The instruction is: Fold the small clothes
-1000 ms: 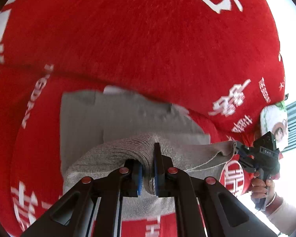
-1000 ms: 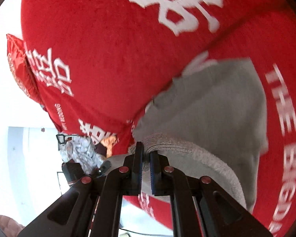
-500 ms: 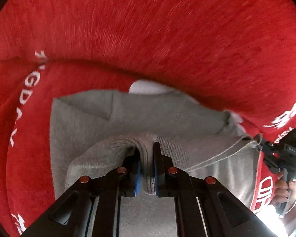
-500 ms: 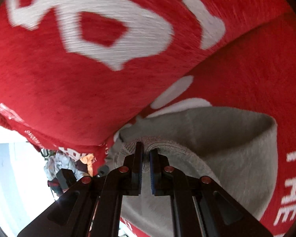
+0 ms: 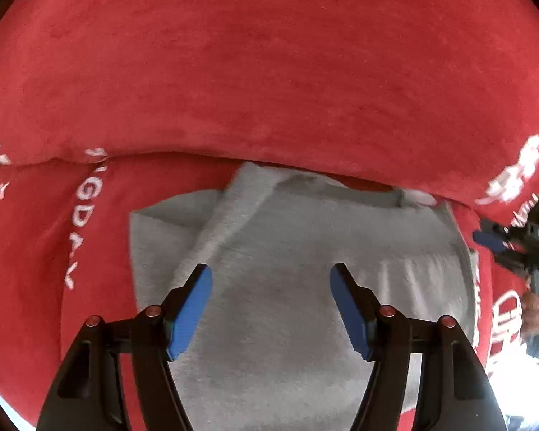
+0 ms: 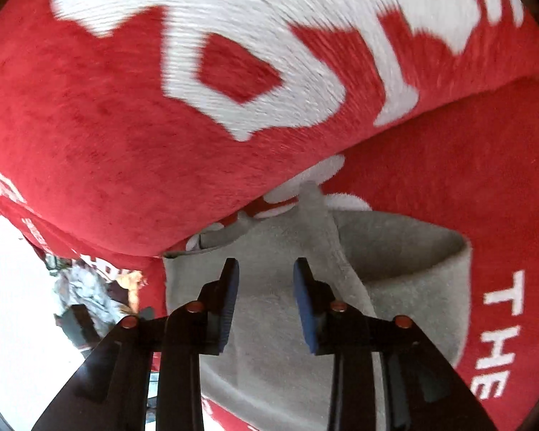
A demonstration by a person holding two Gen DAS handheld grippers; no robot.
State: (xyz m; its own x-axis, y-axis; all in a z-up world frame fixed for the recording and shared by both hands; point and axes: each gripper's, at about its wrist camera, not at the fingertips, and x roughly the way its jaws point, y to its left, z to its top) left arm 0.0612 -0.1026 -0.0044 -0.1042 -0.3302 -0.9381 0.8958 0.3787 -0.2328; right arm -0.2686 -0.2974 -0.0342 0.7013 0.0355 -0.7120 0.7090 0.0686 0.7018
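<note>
A small grey knitted garment (image 5: 305, 269) lies folded flat on a red cushioned seat, its far edge against the backrest. My left gripper (image 5: 271, 280) is open just above it, blue pads spread wide, holding nothing. In the right wrist view the same grey garment (image 6: 395, 280) lies under my right gripper (image 6: 266, 273), which is open and empty, its jaws less wide apart. The right gripper also shows at the right edge of the left wrist view (image 5: 521, 244), beside the garment's right end.
The red sofa seat (image 5: 36, 251) with white lettering carries the garment. The red backrest cushion (image 5: 269, 72) rises right behind it; it fills the top of the right wrist view (image 6: 125, 125). A bright floor area with clutter (image 6: 90, 294) lies past the sofa's end.
Both grippers have opened and let go of the grey garment's edge. The lifted fold now lies flat on the rest of the garment near the backrest.
</note>
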